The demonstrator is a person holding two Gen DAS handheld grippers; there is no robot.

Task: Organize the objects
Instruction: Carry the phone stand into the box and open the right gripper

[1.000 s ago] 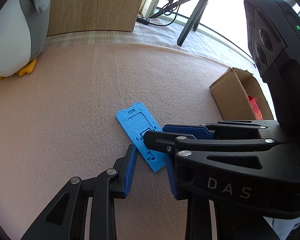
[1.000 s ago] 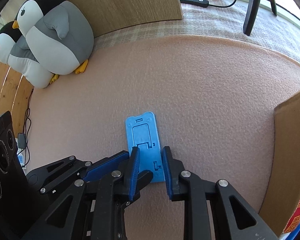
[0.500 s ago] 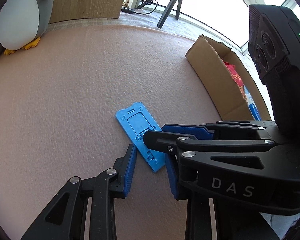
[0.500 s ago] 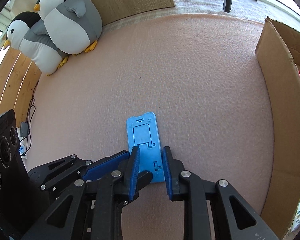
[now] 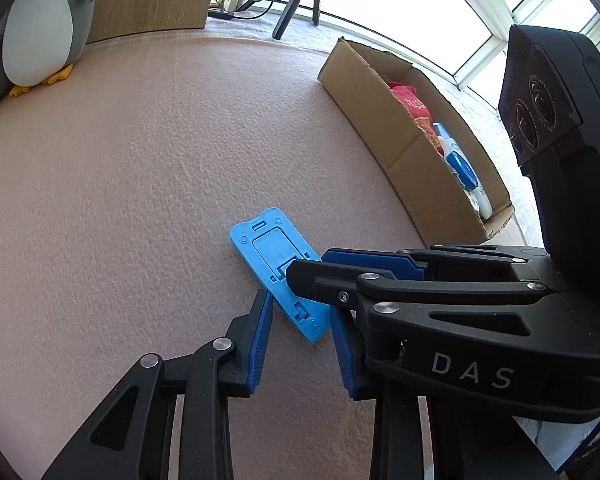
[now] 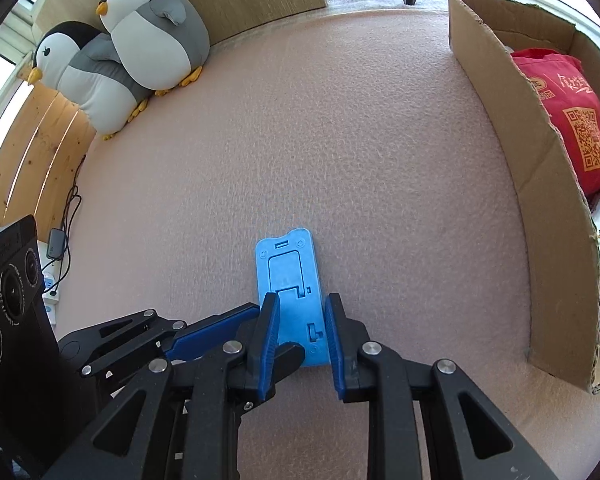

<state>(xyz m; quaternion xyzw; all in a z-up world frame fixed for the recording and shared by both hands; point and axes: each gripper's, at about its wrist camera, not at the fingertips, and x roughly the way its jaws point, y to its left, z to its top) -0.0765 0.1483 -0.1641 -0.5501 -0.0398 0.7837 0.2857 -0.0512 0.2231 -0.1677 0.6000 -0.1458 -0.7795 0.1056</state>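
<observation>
Between my right gripper's (image 6: 300, 322) ribbed blue pads sits a flat, light-blue plastic phone stand (image 6: 292, 280), clamped by its long edges; my left gripper (image 5: 300, 320) pinches its lower corner, above nubbly pink felt (image 6: 340, 140), near a corrugated cardboard box (image 6: 520, 152).

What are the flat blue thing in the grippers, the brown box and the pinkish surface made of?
The blue plate looks like moulded matte plastic: crisp cut-out slots, even colour, no gloss. The box is plainly corrugated cardboard, dull brown with frayed, ragged edges. The surface looks like a soft matte pink covering, perhaps foam or fleece; its pebbly texture does not settle which.
</observation>
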